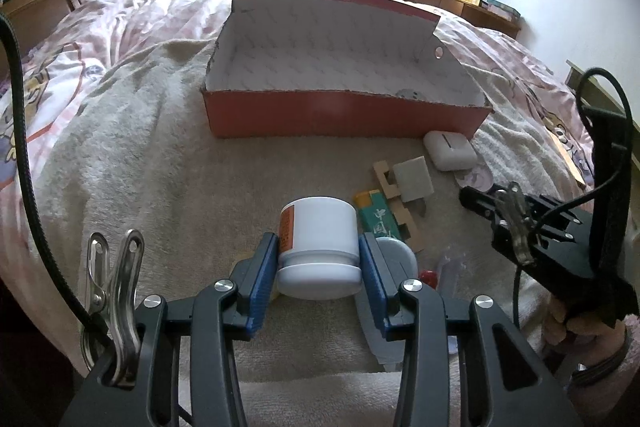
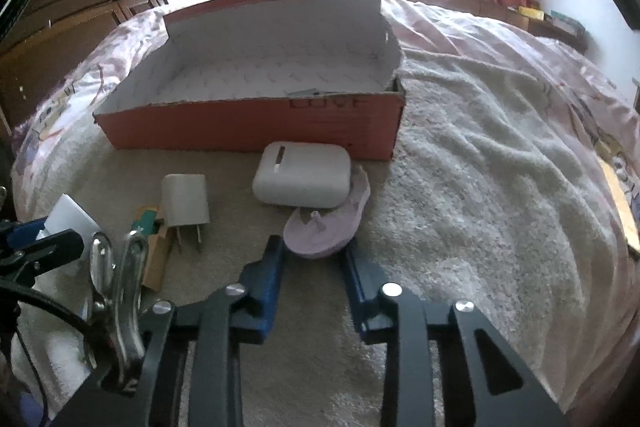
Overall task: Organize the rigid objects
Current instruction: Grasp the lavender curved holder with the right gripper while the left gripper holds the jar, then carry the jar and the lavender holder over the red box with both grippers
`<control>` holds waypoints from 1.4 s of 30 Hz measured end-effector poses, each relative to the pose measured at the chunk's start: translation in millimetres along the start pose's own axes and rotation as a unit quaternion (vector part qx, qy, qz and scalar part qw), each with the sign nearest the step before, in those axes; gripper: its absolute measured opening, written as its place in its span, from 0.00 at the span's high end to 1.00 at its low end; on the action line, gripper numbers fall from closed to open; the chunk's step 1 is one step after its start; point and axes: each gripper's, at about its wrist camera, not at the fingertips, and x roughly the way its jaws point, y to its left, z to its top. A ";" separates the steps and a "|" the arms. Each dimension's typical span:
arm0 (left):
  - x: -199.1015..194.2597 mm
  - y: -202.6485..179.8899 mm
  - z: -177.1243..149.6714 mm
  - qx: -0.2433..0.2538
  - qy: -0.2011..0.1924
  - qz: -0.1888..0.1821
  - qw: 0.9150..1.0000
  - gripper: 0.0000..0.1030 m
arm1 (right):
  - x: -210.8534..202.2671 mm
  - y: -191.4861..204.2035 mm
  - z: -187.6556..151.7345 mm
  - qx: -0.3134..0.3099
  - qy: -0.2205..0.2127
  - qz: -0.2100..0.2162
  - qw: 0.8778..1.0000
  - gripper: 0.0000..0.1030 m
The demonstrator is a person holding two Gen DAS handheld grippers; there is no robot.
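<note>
My left gripper (image 1: 320, 247) is shut on a white jar (image 1: 320, 239) with an orange label, lying on its side between the blue pads. My right gripper (image 2: 314, 247) has its blue pads against the near end of a small purple slipper-shaped thing (image 2: 324, 227), which rests on the beige towel (image 2: 460, 207). An open red cardboard box (image 1: 348, 115) with a white inside stands just beyond, also seen as the red box (image 2: 256, 127) in the right wrist view. A white case (image 2: 302, 179) lies in front of the box.
A white charger plug (image 2: 185, 203), a green packet (image 1: 378, 223), a wooden piece (image 1: 390, 187) and a grey round thing (image 1: 396, 255) lie close together on the towel. A small flat item (image 2: 304, 92) sits inside the box. A wooden headboard (image 2: 100, 11) stands at the left.
</note>
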 end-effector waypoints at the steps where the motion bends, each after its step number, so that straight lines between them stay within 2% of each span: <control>1: 0.0 0.1 0.4 -0.002 0.001 0.001 1.000 0.60 | -0.5 -2.0 -0.3 0.004 -0.001 0.004 1.000 0.71; 5: -1.2 0.7 0.7 -0.006 -0.001 0.005 1.000 0.60 | -2.4 -10.7 -0.6 0.022 0.002 0.028 0.999 0.68; 6: -1.5 1.3 0.4 -0.007 -0.002 0.004 1.000 0.60 | -2.7 -12.9 -0.2 0.024 0.007 0.034 0.999 0.65; 8: -1.6 1.9 0.4 -0.008 -0.004 0.003 1.000 0.60 | -3.8 -13.5 0.6 0.025 0.009 0.039 0.999 0.47; 10: -1.3 2.4 0.3 -0.008 -0.004 0.001 1.000 0.60 | -5.7 -13.7 3.1 0.024 0.005 0.029 0.999 0.35; 13: -0.6 2.8 -0.1 -0.010 -0.003 0.001 1.000 0.60 | -4.2 -14.4 10.7 0.019 -0.003 0.010 1.000 0.29; 15: -0.3 3.3 -0.1 -0.010 -0.002 0.001 1.000 0.60 | 3.3 -15.1 17.6 0.011 0.006 0.014 1.000 0.26; 18: -0.3 3.9 -0.2 -0.012 -0.002 0.000 1.000 0.60 | 14.8 -15.4 20.6 0.004 0.026 0.024 0.999 0.26; 19: -0.3 4.0 -0.2 -0.012 -0.003 0.000 1.000 0.60 | 15.3 -15.1 20.3 0.001 0.022 0.019 1.000 0.28; 20: -0.2 4.2 -0.2 -0.012 -0.003 0.000 1.000 0.60 | 14.7 -13.9 19.5 -0.002 0.019 0.010 1.000 0.38; 23: 0.9 4.2 0.0 -0.012 -0.002 0.001 1.000 0.60 | 12.4 -12.5 16.3 -0.012 0.015 -0.017 1.000 0.56; 33: -5.0 3.7 0.8 -0.010 -0.010 0.002 1.000 0.60 | -5.9 -17.8 1.3 0.005 0.012 0.006 1.000 0.58; 42: -12.5 1.0 3.7 -0.007 -0.019 0.003 1.000 0.60 | -28.4 -22.3 -9.8 0.045 0.012 0.054 0.997 0.58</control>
